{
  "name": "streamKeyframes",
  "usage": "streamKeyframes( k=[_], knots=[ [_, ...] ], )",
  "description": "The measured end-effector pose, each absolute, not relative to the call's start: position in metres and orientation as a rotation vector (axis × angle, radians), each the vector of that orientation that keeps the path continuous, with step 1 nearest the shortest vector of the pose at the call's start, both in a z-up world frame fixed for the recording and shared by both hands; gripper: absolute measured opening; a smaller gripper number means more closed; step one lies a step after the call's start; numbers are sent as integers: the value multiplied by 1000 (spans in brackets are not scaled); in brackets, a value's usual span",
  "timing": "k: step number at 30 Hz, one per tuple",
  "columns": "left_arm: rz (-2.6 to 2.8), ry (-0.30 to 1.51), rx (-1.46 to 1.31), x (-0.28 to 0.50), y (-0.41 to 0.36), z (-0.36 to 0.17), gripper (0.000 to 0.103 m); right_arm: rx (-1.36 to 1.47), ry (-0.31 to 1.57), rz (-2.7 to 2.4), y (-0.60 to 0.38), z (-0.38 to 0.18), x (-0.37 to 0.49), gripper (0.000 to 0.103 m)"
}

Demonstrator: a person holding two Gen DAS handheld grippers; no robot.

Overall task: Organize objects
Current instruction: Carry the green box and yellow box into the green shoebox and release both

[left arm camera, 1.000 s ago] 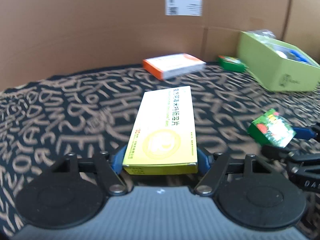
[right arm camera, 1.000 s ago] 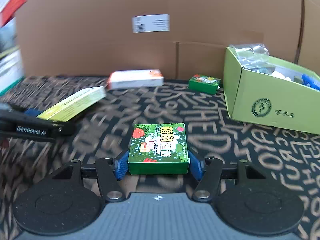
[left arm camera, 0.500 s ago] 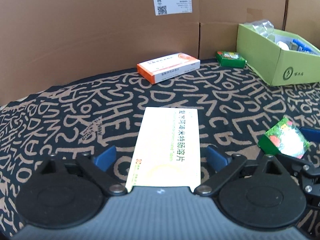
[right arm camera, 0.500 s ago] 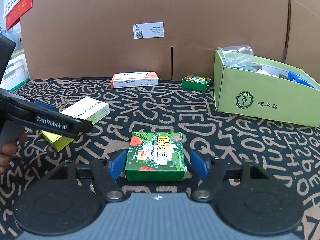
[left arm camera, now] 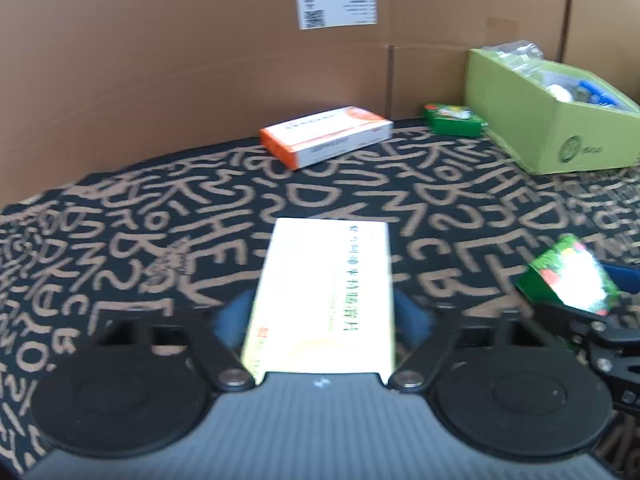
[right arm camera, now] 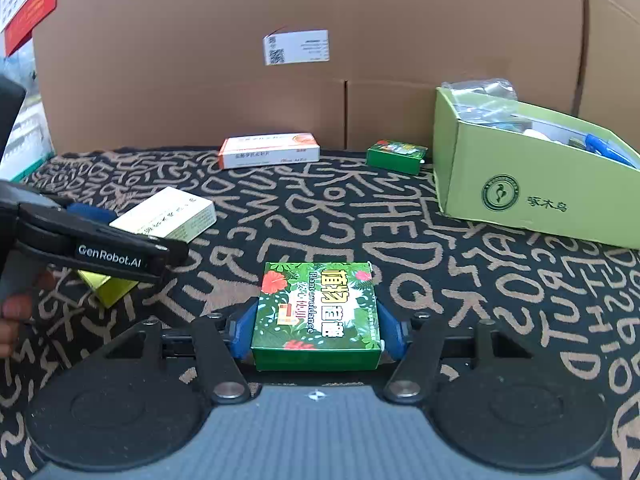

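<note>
A pale yellow medicine box (left arm camera: 324,288) lies lengthwise on the patterned cloth. My left gripper (left arm camera: 322,316) has its jaws closing, and the blue pads (left arm camera: 412,316) meet the box's long sides. The picture is blurred. A green floral box (right arm camera: 316,312) sits between the blue pads (right arm camera: 390,336) of my right gripper (right arm camera: 318,328). Its jaws are closing too, and the pads press on both flanks. The right wrist view shows the left gripper (right arm camera: 120,248) at the left on the yellow box (right arm camera: 172,216). The left wrist view shows the green box (left arm camera: 568,276) at the right.
An orange-and-white box (right arm camera: 270,150) and a small green box (right arm camera: 396,156) lie at the back by the cardboard wall (right arm camera: 280,100). A light green carton (right arm camera: 540,196) with several items stands at the right. A hand (right arm camera: 12,312) shows at the left edge.
Half a second ago both pairs of jaws stood wide of their boxes, which lay on the cloth. Now both pairs have closed in onto the boxes again.
</note>
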State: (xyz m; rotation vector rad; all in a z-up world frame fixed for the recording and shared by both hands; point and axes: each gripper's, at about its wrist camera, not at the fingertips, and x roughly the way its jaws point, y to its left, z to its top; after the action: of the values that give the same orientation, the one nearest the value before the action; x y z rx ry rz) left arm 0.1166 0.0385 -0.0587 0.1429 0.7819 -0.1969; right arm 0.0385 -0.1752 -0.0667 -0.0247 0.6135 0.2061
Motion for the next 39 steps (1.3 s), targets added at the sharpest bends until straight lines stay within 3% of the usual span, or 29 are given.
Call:
streamKeyframes(
  k=[8,16,20,27,30,35,39],
  knots=[
    [-348,689,161,115,-2,-18,67,68,525,128,-213,-48,24,64],
    [-596,499,232,136,-94,56,67,148,408,6,-271,-19,16,64],
    [-714,501,241,166,-145,75,67,174,363,-54,-303,-5,19,64],
    [-796,523,323,216,-220,54,60,129,303,-154,-338,9,36,65],
    [-786,563,327,236,-241,39,52,83,295,-204,-348,10,44,65],
    [-759,639,302,255,-249,11,51,78,306,-210,-358,6,51,65],
    [-784,599,235,244,-222,23,56,73,311,-180,-358,3,55,65]
  ],
)
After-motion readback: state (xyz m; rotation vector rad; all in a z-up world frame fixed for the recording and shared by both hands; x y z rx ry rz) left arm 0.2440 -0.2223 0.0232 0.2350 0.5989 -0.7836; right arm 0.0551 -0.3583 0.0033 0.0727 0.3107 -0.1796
